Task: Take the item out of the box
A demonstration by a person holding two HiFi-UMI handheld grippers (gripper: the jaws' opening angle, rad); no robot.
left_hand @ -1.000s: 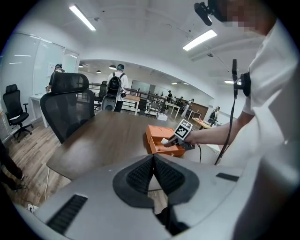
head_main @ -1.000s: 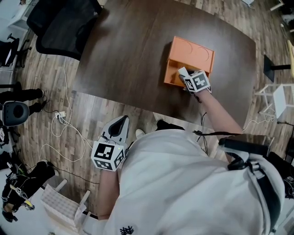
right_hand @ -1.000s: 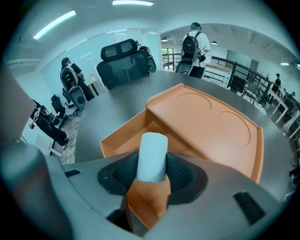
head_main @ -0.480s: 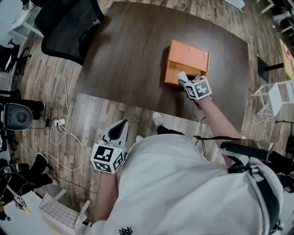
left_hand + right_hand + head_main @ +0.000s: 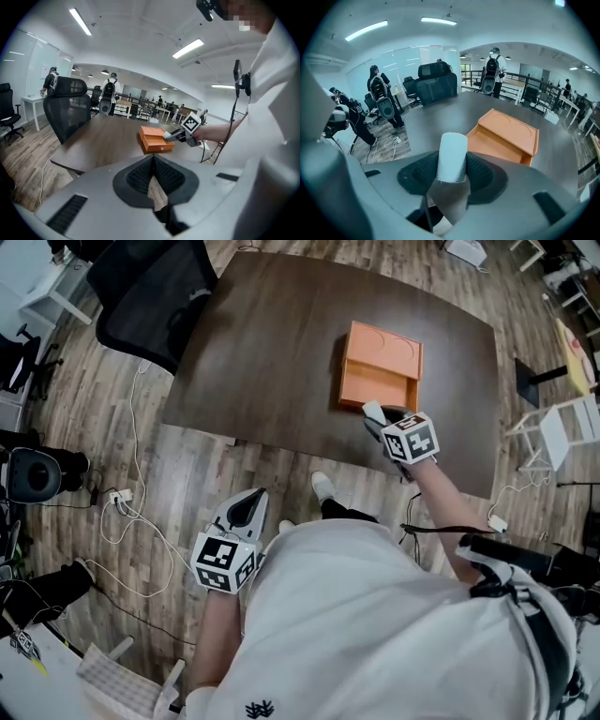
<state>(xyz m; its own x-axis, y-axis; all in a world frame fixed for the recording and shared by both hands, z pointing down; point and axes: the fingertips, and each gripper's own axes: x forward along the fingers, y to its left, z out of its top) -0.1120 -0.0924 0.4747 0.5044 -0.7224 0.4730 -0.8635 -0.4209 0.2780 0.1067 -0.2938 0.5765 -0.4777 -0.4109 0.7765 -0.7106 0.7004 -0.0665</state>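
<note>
Right gripper [image 5: 376,418]: closed on a small white cylinder-shaped item [image 5: 452,156], which is clamped at both sides by the 2 black ribbed pads [image 5: 479,172]; the item's rounded end sticks out past the jaws.
Item location: seen outside the flat orange cardboard box [image 5: 380,367], just beside the near edge of its pulled-out tray, over the dark brown wooden table [image 5: 272,352] (contact with the tabletop cannot be judged).
Box: set on the table's far-right part, tray slid out toward the person, inside seen as bare orange; 2 curved lines are pressed into the lid.
Left gripper [image 5: 249,501]: jaws brought together with nothing between them, held low at the person's side over the wood-plank floor [image 5: 178,474], well apart from the box.
Left gripper view: the box [image 5: 154,139] and the right gripper [image 5: 176,136] are seen ahead across the table.
Marker cubes: 1 is carried on each gripper, black-and-white squares facing up.
Surroundings: a black mesh office chair [image 5: 150,287] is parked at the table's far-left corner; white cables [image 5: 131,512] are strewn on the floor.
</note>
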